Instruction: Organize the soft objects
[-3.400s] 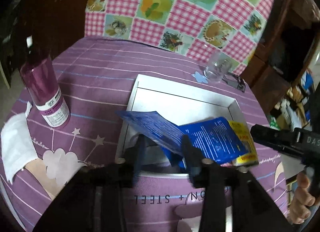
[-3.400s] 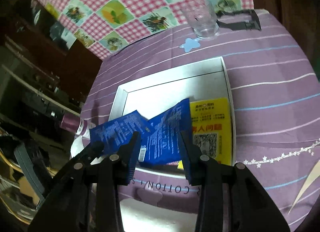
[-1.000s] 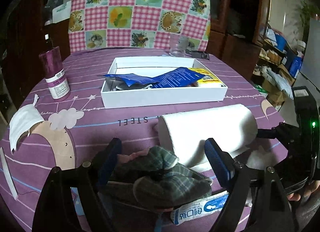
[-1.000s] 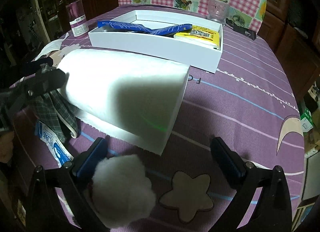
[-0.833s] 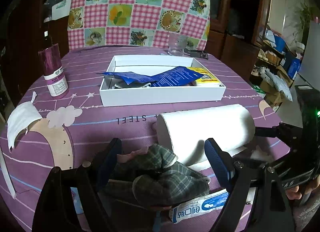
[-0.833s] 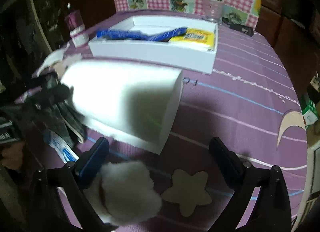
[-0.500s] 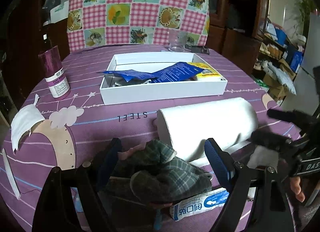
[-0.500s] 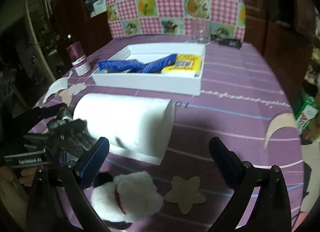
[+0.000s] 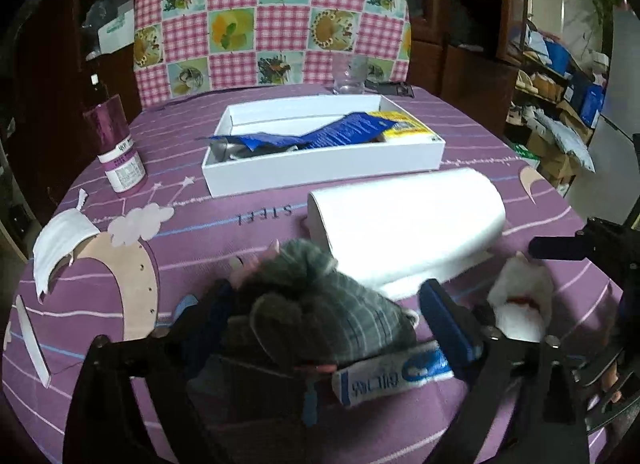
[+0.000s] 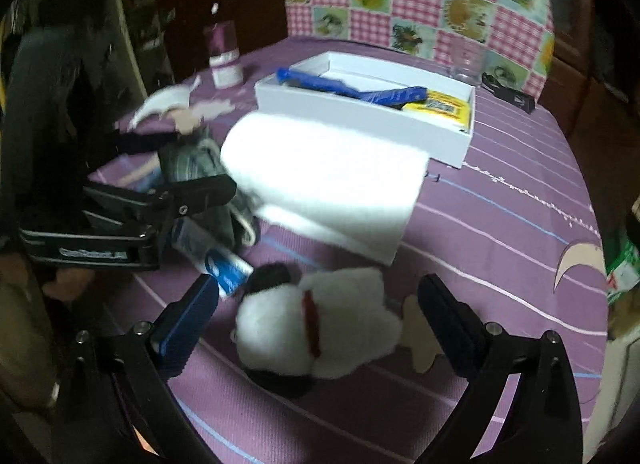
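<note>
A round table covered with a purple striped cloth fills both views. From the left wrist camera, the left gripper sits at 6 o'clock with its fingers spread wide on either side of a grey plaid soft toy; the blue pads are not pressing the toy, so the tongs are released. Tucked under the toy, toward 5 o'clock, lies a white and blue packet. Just beyond the toy, toward 1 o'clock, a white paper towel roll lies on its side. Farther back at 12 o'clock stands a white box holding blue packets and a yellow packet. At 10 o'clock stands a purple bottle, and at 9 o'clock lies a white face mask. A clear glass stands behind the box.

From the right wrist camera, the right gripper is at 6 o'clock, fingers wide apart and released, straddling a fluffy white plush toy with a red collar that lies on the cloth. The paper towel roll lies at 12 o'clock from the plush, with the white box behind it. The left gripper shows at 9 o'clock, around the plaid toy. This view is blurred.
</note>
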`<control>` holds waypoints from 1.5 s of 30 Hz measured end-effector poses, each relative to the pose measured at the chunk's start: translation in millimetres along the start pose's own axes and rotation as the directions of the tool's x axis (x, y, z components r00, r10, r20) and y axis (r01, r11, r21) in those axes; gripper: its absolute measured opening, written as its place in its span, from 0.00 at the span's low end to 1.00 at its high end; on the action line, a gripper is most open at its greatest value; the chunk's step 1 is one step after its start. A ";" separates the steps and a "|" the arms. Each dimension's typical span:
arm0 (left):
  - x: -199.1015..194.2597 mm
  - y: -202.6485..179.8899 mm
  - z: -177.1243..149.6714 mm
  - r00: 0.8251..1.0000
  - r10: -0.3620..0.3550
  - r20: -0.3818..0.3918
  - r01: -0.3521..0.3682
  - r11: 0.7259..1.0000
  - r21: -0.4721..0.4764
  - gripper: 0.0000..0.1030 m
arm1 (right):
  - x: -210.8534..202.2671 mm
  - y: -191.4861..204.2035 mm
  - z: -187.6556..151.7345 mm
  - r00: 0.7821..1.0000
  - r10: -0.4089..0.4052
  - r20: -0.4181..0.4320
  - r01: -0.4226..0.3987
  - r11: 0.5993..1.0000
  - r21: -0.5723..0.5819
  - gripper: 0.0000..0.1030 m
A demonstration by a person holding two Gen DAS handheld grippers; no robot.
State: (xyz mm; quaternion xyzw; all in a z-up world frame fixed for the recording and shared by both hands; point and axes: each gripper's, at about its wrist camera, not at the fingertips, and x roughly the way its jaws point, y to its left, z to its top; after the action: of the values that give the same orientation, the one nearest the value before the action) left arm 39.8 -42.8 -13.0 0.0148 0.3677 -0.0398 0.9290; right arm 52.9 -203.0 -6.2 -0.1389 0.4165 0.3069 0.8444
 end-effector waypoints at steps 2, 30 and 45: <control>3.5 -2.1 -2.7 1.000 0.009 -0.015 -0.009 1.000 0.011 0.99 | 5.1 0.2 -2.9 0.999 -0.009 -0.034 0.009 1.000 -0.001 0.97; 14.4 -0.2 -3.9 0.997 0.068 -0.045 -0.068 0.998 0.018 0.74 | 10.0 -48.6 -2.5 0.997 0.017 -0.076 0.002 0.969 0.247 0.74; -2.4 10.3 -2.5 0.998 0.065 0.019 -0.064 0.997 -0.039 0.41 | 4.2 -59.3 -0.6 0.999 0.029 -0.044 -0.014 0.952 0.307 0.74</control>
State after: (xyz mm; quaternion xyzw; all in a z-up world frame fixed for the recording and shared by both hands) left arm 37.2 -32.2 -13.1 0.0084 0.3581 -0.0028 0.9336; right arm 92.1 -247.5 -11.1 -0.0090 0.4808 0.2444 0.8420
